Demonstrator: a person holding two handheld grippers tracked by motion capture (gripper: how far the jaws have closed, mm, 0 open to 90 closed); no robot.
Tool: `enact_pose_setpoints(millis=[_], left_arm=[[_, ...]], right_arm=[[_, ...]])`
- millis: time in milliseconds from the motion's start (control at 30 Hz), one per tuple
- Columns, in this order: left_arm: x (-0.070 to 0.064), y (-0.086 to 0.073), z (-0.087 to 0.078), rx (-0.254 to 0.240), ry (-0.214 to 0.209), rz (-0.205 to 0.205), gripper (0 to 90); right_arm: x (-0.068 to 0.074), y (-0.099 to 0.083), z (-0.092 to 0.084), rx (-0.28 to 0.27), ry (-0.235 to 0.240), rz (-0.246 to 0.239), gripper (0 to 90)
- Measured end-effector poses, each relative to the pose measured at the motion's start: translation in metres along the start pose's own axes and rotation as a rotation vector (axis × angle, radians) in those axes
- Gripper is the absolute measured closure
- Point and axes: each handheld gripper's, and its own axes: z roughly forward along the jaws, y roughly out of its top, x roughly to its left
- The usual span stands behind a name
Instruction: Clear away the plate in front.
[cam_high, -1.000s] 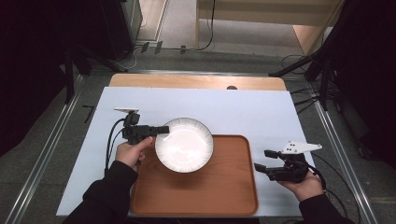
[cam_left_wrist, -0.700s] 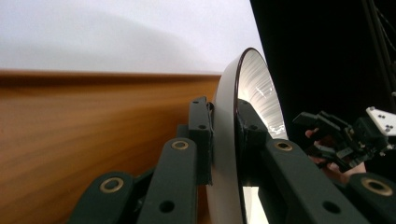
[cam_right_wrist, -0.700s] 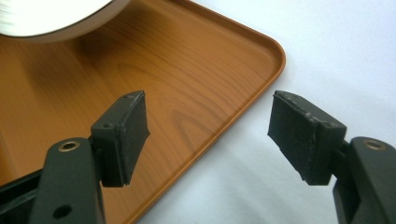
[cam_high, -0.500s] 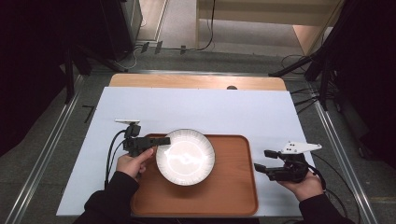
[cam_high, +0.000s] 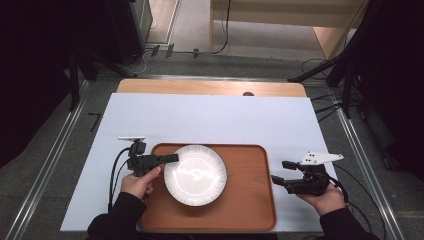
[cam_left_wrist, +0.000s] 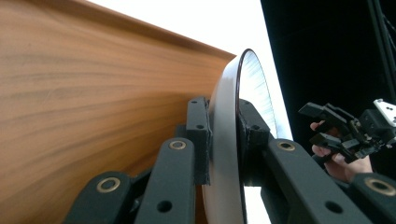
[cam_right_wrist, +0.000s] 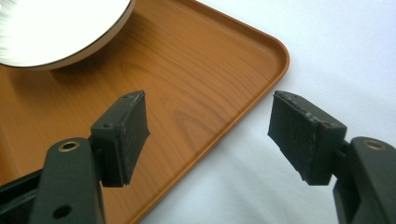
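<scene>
The left gripper (cam_high: 172, 158) has its fingers (cam_left_wrist: 198, 135) pinched on the rim of the white plate (cam_high: 195, 175), one pad under the lip and one on top, likely so the plate can be lowered flat onto the wooden tray (cam_high: 250, 200) without sliding; the grip has just been easing a little. Across the plate from those fingers, the right gripper (cam_high: 278, 171) hovers off the tray's edge over the counter (cam_high: 215, 120), fingers (cam_right_wrist: 123, 135) spread wide, holding nothing, seemingly waiting.
</scene>
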Motion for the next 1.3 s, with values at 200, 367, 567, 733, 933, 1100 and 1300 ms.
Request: enact_pose_setpoints(millis=[200, 367, 567, 733, 933, 1100, 1300], left_arm=[[0.003, -0.002, 0.004, 0.007, 0.01, -0.006, 78.2], [0.003, -0.004, 0.009, 0.021, 0.02, 0.001, 78.0], [0.005, -0.005, 0.012, 0.017, 0.018, -0.01, 77.9], [0.006, -0.005, 0.013, 0.018, 0.022, -0.011, 78.3], [0.007, -0.005, 0.016, 0.019, 0.033, -0.001, 78.6], [0.005, -0.005, 0.019, 0.021, 0.058, 0.013, 79.3], [0.004, -0.005, 0.022, 0.018, 0.092, 0.042, 80.1]], right_arm=[[0.0, 0.001, 0.001, 0.005, 0.003, -0.002, 28.9], [-0.001, 0.001, 0.002, 0.01, 0.003, -0.01, 28.9], [0.0, 0.001, 0.002, 0.011, 0.005, -0.008, 28.8], [0.0, 0.001, 0.003, 0.014, 0.006, -0.006, 28.8], [0.001, 0.001, 0.003, 0.017, 0.005, -0.007, 28.9], [0.001, 0.001, 0.003, 0.018, 0.008, -0.008, 28.9], [0.001, 0.001, 0.003, 0.019, 0.009, -0.013, 28.9]])
